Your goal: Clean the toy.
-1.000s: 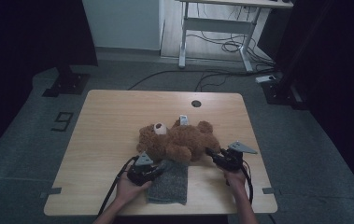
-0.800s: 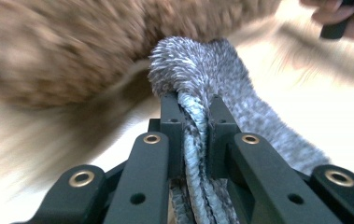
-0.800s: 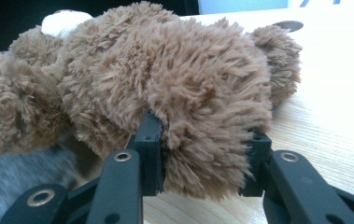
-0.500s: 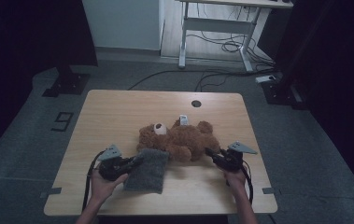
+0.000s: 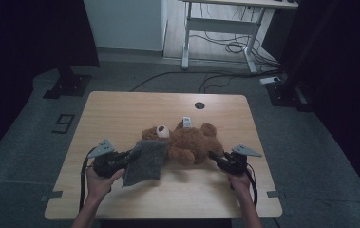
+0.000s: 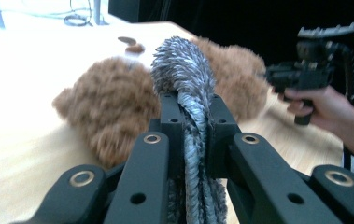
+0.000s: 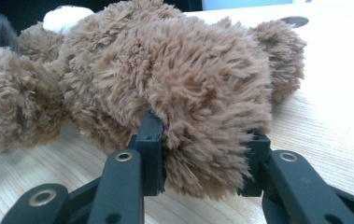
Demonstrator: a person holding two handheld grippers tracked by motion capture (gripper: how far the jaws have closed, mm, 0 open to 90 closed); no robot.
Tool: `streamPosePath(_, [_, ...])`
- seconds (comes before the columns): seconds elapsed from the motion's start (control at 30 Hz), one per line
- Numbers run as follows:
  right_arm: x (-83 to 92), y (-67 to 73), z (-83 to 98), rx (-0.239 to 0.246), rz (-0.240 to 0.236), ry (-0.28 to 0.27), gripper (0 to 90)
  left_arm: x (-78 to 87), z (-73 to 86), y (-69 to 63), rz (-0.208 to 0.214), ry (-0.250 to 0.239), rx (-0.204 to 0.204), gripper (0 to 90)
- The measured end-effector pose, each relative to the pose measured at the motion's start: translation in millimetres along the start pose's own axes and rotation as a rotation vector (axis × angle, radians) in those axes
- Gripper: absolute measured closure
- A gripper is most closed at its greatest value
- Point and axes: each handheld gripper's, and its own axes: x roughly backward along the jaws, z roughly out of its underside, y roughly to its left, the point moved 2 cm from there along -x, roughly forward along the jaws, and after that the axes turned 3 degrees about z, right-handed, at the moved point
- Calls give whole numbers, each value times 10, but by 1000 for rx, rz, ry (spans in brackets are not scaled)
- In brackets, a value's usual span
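Since the earlier frame, the left tool (image 5: pixel 131 156) has shifted leftward and upward, lifting the grey cloth (image 5: pixel 145 161) off the surface (image 5: pixel 120 109); one edge now hangs against the head of the brown teddy bear (image 5: pixel 187 141). Left tool jaws are clamped on the bunched cloth, as seen in the left gripper view (image 6: pixel 188 135). Right tool (image 5: pixel 214 157) has held its position, jaws closed on one plush limb of the bear (image 7: pixel 207 140). Bear lies on its side at mid-surface, between both tools, touching the wood.
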Motion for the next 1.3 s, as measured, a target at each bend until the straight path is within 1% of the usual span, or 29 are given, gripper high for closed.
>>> streamPosePath(0.03, [0,0,1,-1,-2,1,625,-100,-115,-7,7,-10,-7,802])
streamPosePath(0.07, [-2,1,2,0,-2,1,627,-100,-115,-7,7,-10,-7,803])
streamPosePath(0.13, [-2,2,2,-1,-2,1,627,-241,-249,-16,10,-10,-18,802])
streamPosePath(0.17, [2,6,4,-2,-4,2,630,-405,-388,-23,10,-5,-29,802])
streamPosePath(0.2, [7,11,7,-3,-5,4,630,-493,-451,-25,8,-2,-36,802])
streamPosePath(0.23, [13,14,10,-2,-6,5,630,-493,-451,-25,8,-2,-36,802])
streamPosePath(0.27, [19,17,12,-2,-8,4,631,-584,-505,-24,3,3,-39,802])
streamPosePath(0.3, [24,19,14,-1,-9,3,631,-781,-571,-12,5,25,-37,802])
streamPosePath(0.33, [29,21,16,0,-10,6,631,-883,-578,-4,5,45,-33,802])
streamPosePath(0.37, [31,21,18,0,-11,6,631,-986,-567,3,-4,66,-29,802])
streamPosePath(0.43, [31,23,19,0,-11,4,631,-1159,-498,24,-30,120,-39,803])
streamPosePath(0.5, [34,24,19,2,-7,5,633,-1254,-399,51,-64,152,-43,803])
streamPosePath(0.53, [36,24,19,5,-6,6,633,-1268,-352,65,-74,157,-47,803])
streamPosePath(0.57, [38,23,20,8,-6,8,634,-1262,-315,75,-80,151,-46,803])
streamPosePath(0.63, [40,23,20,10,-7,8,634,-1239,-290,86,-81,145,-43,804])
streamPosePath(0.67, [40,24,20,11,-8,9,634,-1211,-276,89,-89,141,-46,805])
streamPosePath(0.7, [38,26,22,8,-9,11,635,-1181,-267,84,-105,142,-60,805])
streamPosePath(0.73, [38,26,23,8,-9,13,635,-1109,-258,72,-137,153,-95,805])
streamPosePath(0.8, [41,27,24,7,-7,15,635,-1027,-244,84,-166,160,-109,805])
streamPosePath(0.87, [48,27,27,10,-6,16,635,-937,-217,129,-202,170,-118,805])
streamPosePath(0.97, [52,28,32,6,-8,18,636,-824,-117,251,-245,195,-97,805])
streamPosePath(1.0, [52,28,32,6,-8,18,636,-824,-117,251,-245,195,-97,805])
streamPosePath(1.03, [51,29,32,3,-12,17,636,-758,-32,347,-252,198,-67,805])
streamPosePath(1.07, [51,29,32,3,-12,17,636,-758,-32,347,-252,198,-67,805])
streamPosePath(1.13, [51,31,33,1,-17,17,636,-700,44,445,-285,214,-52,805])
streamPosePath(1.17, [53,30,31,2,-18,15,637,-666,94,515,-295,223,-37,805])
streamPosePath(1.23, [53,29,31,2,-20,15,637,-635,134,566,-305,235,-26,804])
streamPosePath(1.3, [53,29,30,2,-21,14,637,-622,141,579,-310,238,-26,804])
